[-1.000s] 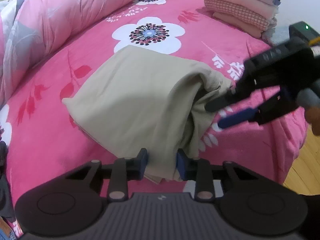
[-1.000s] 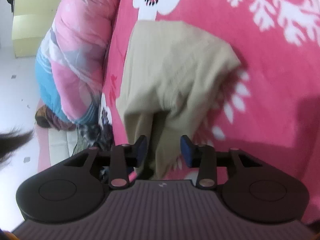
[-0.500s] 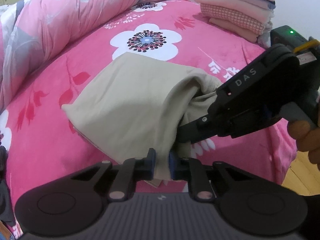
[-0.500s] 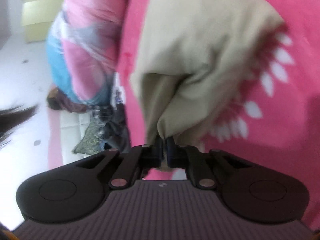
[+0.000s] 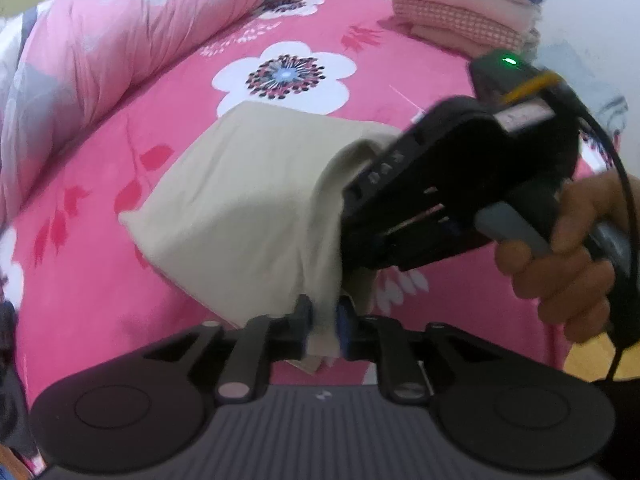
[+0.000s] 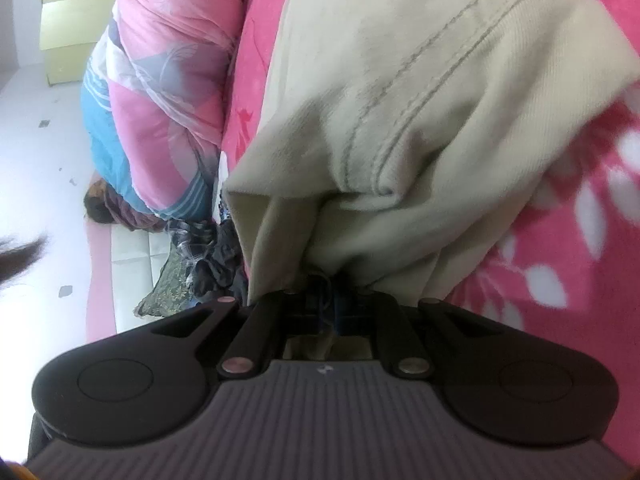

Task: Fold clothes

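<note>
Left tongs (image 5: 323, 322): clamped on the near edge of the beige garment (image 5: 248, 196), having narrowed from wide a second ago. Right tongs (image 6: 327, 307): likewise shut on gathered cloth, now lifted off the bed (image 5: 100, 288). Judgement: a fold-over is in hand. Left view alone shows the folded stack (image 5: 460, 4) beyond the garment; right view alone shows the garment's double-stitched seam.

A beige garment (image 5: 256, 184), folded into a rough rectangle, lies on the pink floral bedspread. Its near right corner is lifted and bunched, a double-stitched seam (image 6: 404, 116) showing on the raised fold. It looks like trousers, though that is uncertain.
</note>
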Available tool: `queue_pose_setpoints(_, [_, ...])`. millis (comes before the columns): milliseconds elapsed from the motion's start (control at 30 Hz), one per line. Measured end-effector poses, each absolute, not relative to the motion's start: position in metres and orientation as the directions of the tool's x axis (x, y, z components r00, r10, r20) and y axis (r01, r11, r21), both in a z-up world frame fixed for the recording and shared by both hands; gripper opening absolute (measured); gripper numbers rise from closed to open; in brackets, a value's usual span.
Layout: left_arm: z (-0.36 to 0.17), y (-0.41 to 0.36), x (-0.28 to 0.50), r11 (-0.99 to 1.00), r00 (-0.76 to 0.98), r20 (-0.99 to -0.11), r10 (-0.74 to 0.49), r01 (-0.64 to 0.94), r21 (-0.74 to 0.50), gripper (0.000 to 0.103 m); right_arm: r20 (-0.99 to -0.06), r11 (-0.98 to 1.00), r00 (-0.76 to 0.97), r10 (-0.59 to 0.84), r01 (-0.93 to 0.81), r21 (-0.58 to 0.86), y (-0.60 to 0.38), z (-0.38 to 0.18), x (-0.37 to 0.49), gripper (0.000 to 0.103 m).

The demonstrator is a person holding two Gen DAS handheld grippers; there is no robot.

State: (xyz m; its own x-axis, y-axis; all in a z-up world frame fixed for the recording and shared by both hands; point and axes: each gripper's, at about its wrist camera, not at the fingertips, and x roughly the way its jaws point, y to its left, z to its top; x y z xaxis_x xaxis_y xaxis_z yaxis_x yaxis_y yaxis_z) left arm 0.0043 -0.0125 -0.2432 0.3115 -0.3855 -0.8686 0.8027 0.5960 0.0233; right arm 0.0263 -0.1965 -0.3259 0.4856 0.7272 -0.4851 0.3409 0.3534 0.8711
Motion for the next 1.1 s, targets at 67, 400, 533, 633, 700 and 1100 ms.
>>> queue_pose_setpoints(67, [-0.240, -0.013, 0.008, 0.615, 0.311, -0.866, -0.392, 0.789, 0.005, 0.030, -0.488, 0.353, 0.484, 0.726, 0.347, 0.869, -0.198, -0.323, 0.022, 0.005])
queue_pose_setpoints(400, [-0.253, -0.028, 0.014, 0.599, 0.323, -0.879, -0.352, 0.799, 0.053, 0.029, -0.501, 0.380, 0.483, 0.718, 0.331, 0.864, -0.202, -0.323, 0.023, 0.011])
queue_pose_setpoints(533, [-0.256, -0.027, 0.012, 0.596, 0.339, -0.874, -0.347, 0.800, 0.074, 0.019, -0.527, 0.439, 0.478, 0.703, 0.292, 0.850, -0.213, -0.307, 0.018, 0.011])
queue_pose_setpoints(633, [-0.257, -0.026, 0.010, 0.593, 0.352, -0.871, -0.343, 0.800, 0.090, 0.016, -0.571, 0.521, 0.514, 0.640, 0.256, 0.814, -0.231, -0.288, 0.007, 0.011])
queue_pose_setpoints(700, [-0.259, -0.026, 0.009, 0.592, 0.360, -0.869, -0.340, 0.800, 0.100, 0.015, -0.616, 0.574, 0.528, 0.585, 0.267, 0.774, -0.240, -0.284, 0.002, 0.011])
queue_pose_setpoints(1100, [-0.263, -0.025, 0.001, 0.538, 0.383, -0.863, -0.331, 0.827, 0.161, 0.013, -0.777, 0.892, 0.621, 0.099, -0.401, -0.207, -0.119, -0.259, -0.013, 0.003])
